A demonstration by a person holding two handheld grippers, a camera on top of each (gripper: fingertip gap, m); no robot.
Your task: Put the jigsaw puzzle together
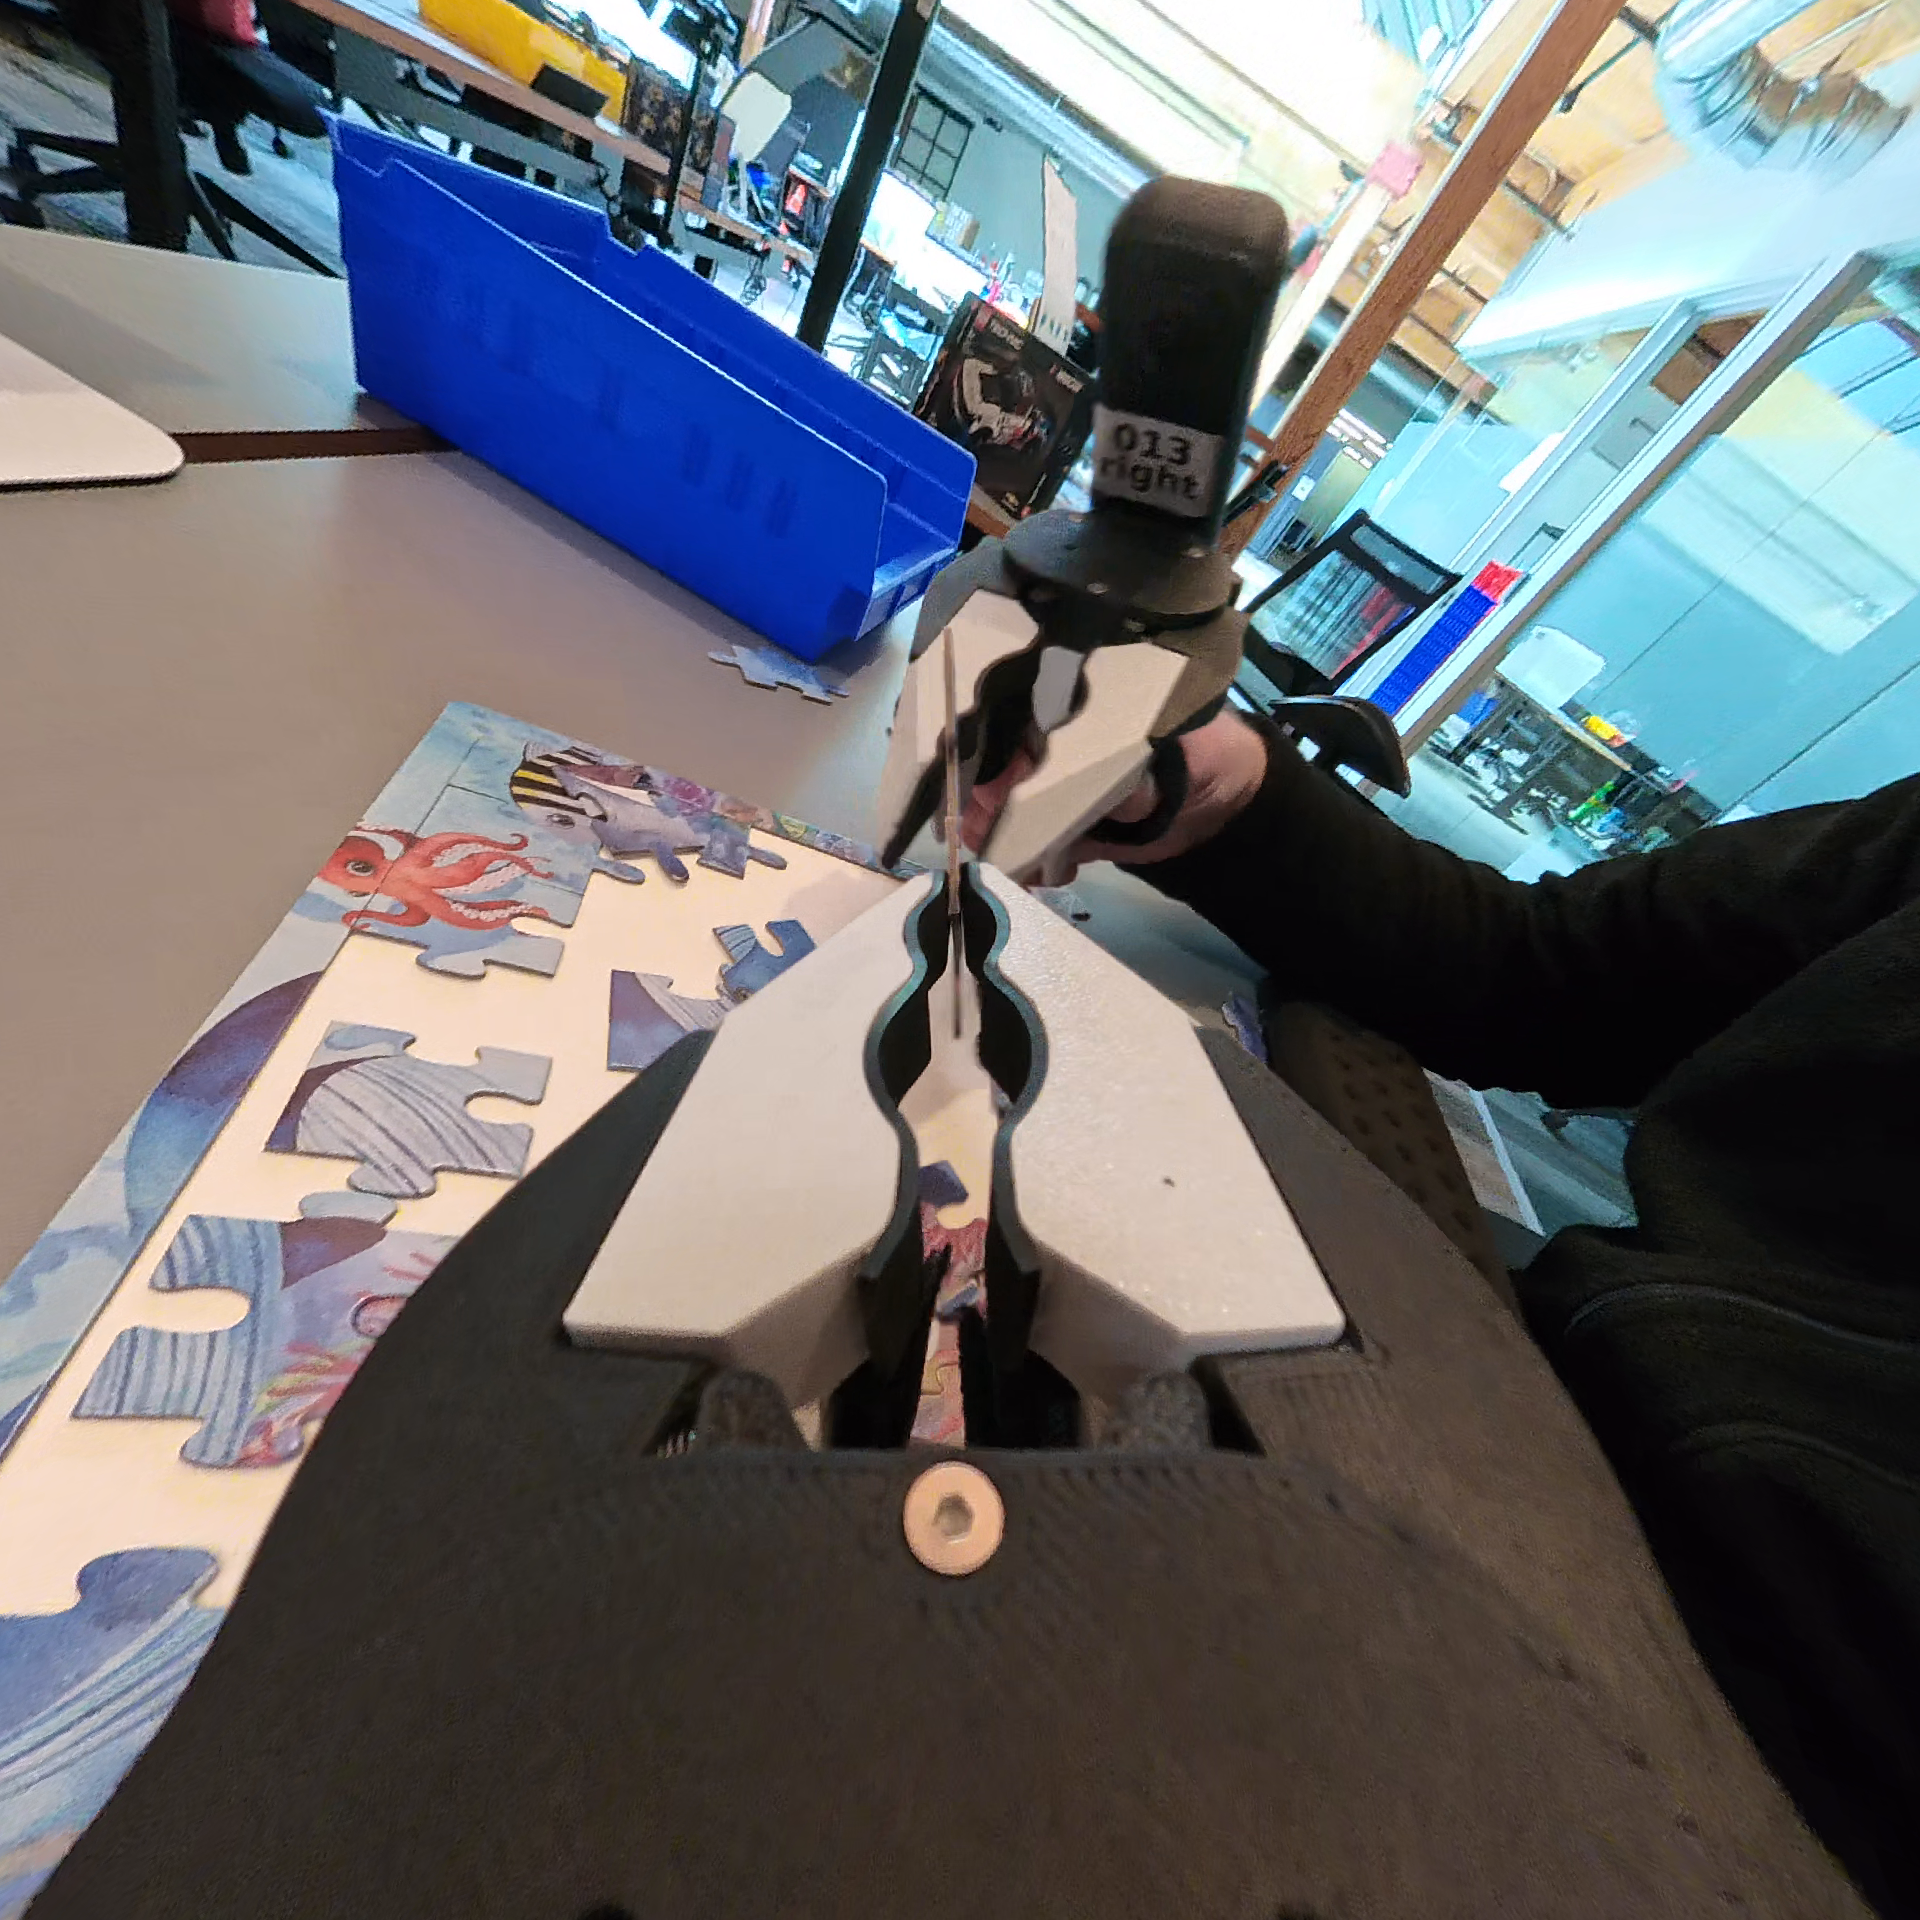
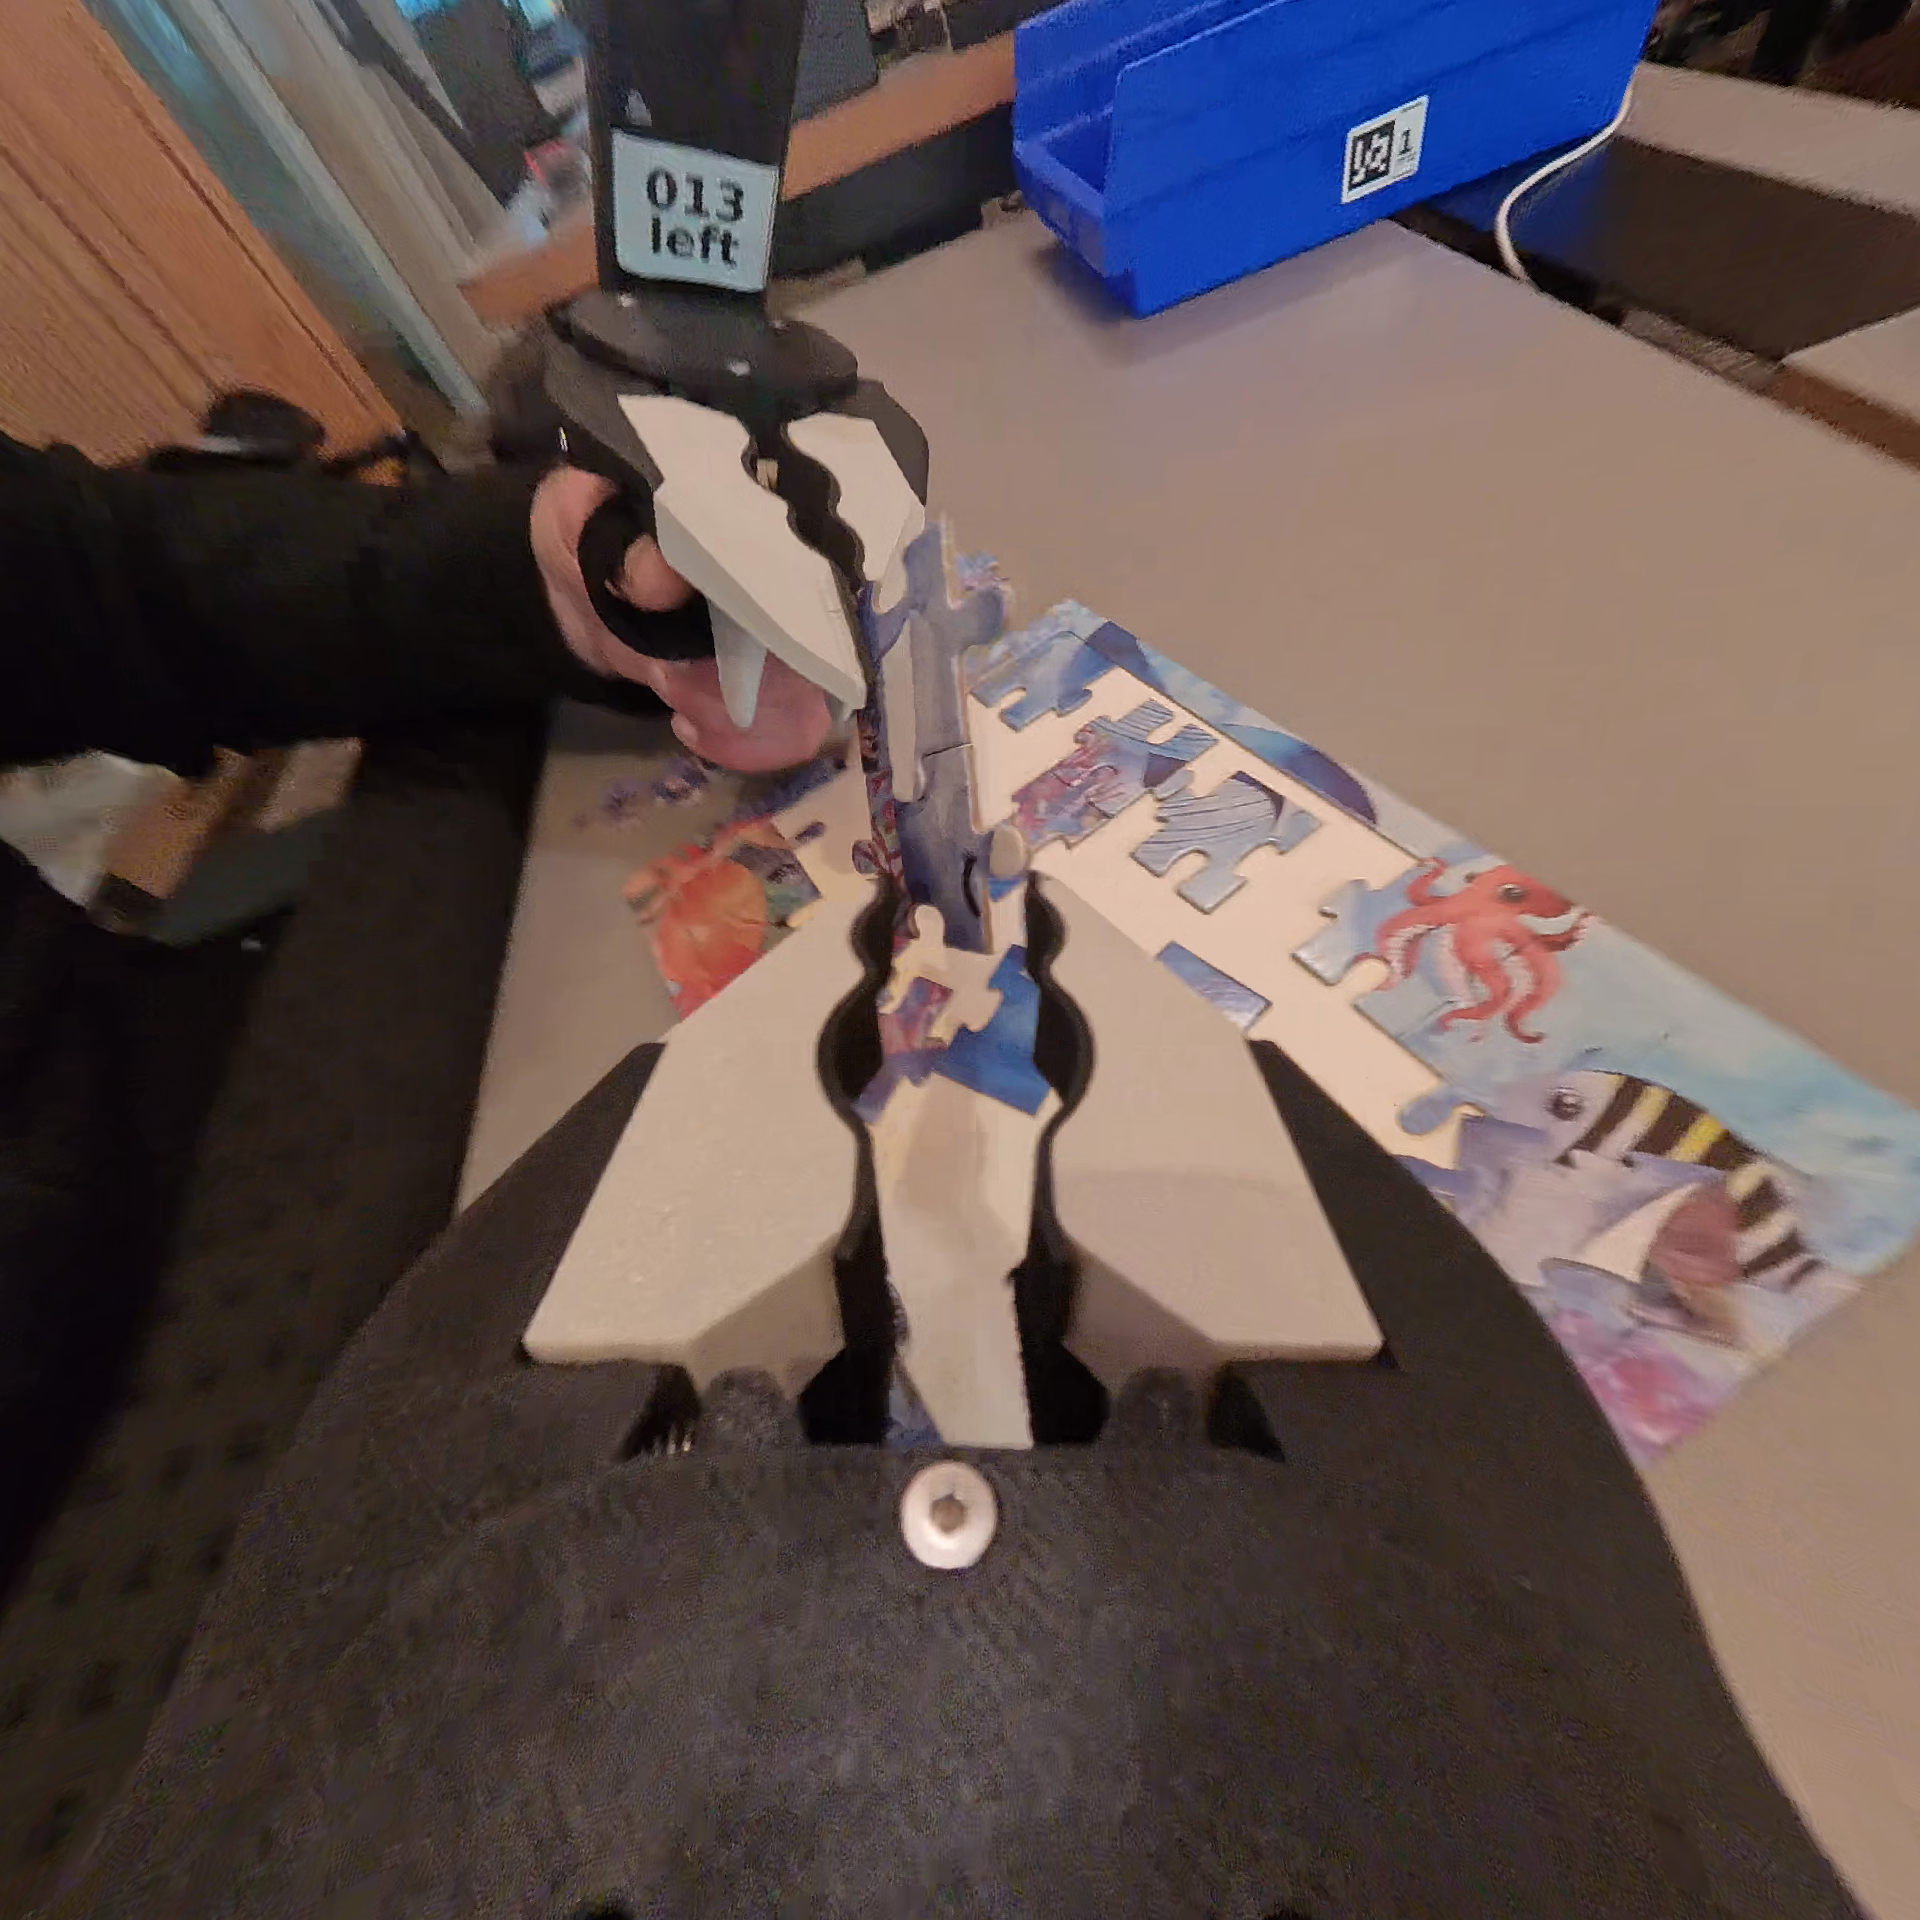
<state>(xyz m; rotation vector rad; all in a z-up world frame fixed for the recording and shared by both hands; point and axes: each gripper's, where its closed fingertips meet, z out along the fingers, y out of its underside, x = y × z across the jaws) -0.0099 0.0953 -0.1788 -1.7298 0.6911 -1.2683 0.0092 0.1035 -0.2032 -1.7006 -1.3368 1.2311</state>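
Note:
My left gripper [image 1: 953, 888] is shut on a blue-grey puzzle piece [image 1: 951, 727], seen edge-on, and holds it upright above the puzzle board [image 1: 644, 935]. In the right wrist view this is a joined pair of pieces [image 2: 935, 810] hanging from the left gripper [image 2: 854, 696]. My right gripper [image 2: 956, 914] is open. The piece's lower end stands between its fingers with a gap on each side. It also shows in the left wrist view [image 1: 961, 857], just beyond my left fingertips. The board [image 2: 1340, 997] holds fitted octopus pieces [image 2: 1475, 925] and several loose pieces.
A blue bin [image 1: 644, 416] stands on the grey table behind the board; it also shows in the right wrist view [image 2: 1299, 135]. One loose piece [image 1: 779, 670] lies next to the bin. The person's sleeve [image 1: 1558, 935] is at the right. Left tips to right tips: about 4 centimeters.

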